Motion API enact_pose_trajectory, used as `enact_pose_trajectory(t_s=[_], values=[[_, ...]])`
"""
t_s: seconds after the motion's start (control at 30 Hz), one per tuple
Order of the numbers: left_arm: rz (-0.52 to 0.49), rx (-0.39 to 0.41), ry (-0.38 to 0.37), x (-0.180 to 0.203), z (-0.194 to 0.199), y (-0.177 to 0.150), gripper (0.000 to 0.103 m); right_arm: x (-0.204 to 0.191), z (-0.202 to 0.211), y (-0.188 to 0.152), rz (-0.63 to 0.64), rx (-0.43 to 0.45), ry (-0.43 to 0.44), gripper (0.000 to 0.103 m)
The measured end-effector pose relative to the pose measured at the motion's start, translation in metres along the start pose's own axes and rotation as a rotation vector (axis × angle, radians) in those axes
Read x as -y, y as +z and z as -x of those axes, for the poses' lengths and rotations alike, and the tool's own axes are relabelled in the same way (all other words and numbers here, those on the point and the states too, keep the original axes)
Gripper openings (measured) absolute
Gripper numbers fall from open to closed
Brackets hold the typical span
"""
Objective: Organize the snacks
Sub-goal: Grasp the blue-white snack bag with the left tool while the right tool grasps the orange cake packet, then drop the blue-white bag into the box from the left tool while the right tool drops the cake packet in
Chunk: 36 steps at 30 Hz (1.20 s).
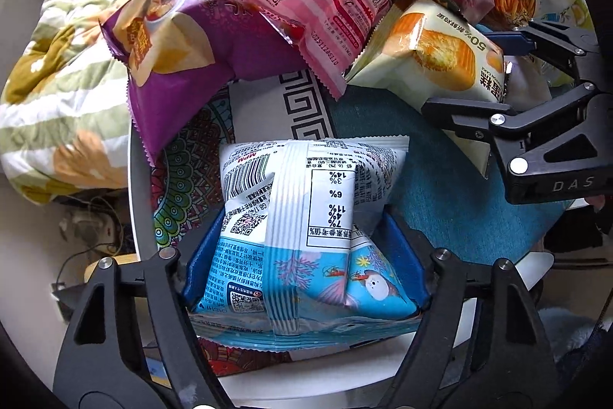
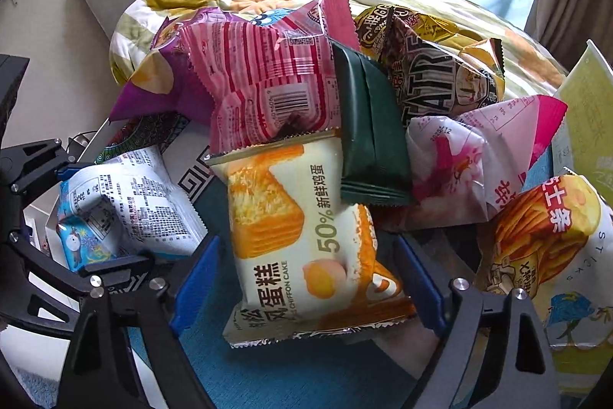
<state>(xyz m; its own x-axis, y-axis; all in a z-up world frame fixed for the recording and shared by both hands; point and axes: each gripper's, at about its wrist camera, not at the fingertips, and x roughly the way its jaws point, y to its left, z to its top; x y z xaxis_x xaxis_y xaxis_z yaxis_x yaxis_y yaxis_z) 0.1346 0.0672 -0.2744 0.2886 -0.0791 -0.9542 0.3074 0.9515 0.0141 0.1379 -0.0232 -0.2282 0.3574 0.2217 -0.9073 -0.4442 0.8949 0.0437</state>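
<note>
While snacks crowd round — pink packet (image 2: 268,79) overlaps chiffon cake (image 2: 302,240).

Snack packets, right wrist view, eight counted:
- one blue-and-white packet (image 2: 126,206), left edge
- one chiffon cake packet (image 2: 302,240), centre
- one purple bag (image 2: 161,79), upper left
- one pink striped packet (image 2: 264,79)
- one dark green packet (image 2: 367,137)
- one brown-and-gold bag (image 2: 433,71) (partly buried)
- one pink-and-white flower packet (image 2: 471,160)
- one yellow stick-snack bag (image 2: 544,255), right edge

Grippers: two.
</note>
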Motion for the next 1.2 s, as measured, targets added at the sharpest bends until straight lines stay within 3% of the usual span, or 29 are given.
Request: enact_pose_trajectory(t_s=[0.07, 0.1, 0.2, 0.73, 1.2], values=[[0.000, 0.002, 0.001, 0.001, 0.001, 0.000, 0.074, -0.002, -0.002, 0.003, 0.006, -0.001, -0.001, 0.080], [0.000, 0.003, 0.002, 0.002, 0.001, 0.000, 0.073, -0.003, -0.003, 0.003, 0.011, -0.003, -0.002, 0.071], [0.000, 0.008, 0.005, 0.006, 0.005, -0.001, 0.071, -0.006, -0.005, 0.003, 0.015, -0.008, 0.012, 0.063], [0.041, 0.058, 0.026, 0.015, 0.050, -0.010, 0.069, -0.020, 0.029, -0.025, -0.016, -0.015, 0.062, 0.061], [0.017, 0.194, 0.023, 0.034, 0.120, 0.001, 0.069, -0.001, 0.109, -0.027, -0.169, 0.119, 0.071, 0.060]])
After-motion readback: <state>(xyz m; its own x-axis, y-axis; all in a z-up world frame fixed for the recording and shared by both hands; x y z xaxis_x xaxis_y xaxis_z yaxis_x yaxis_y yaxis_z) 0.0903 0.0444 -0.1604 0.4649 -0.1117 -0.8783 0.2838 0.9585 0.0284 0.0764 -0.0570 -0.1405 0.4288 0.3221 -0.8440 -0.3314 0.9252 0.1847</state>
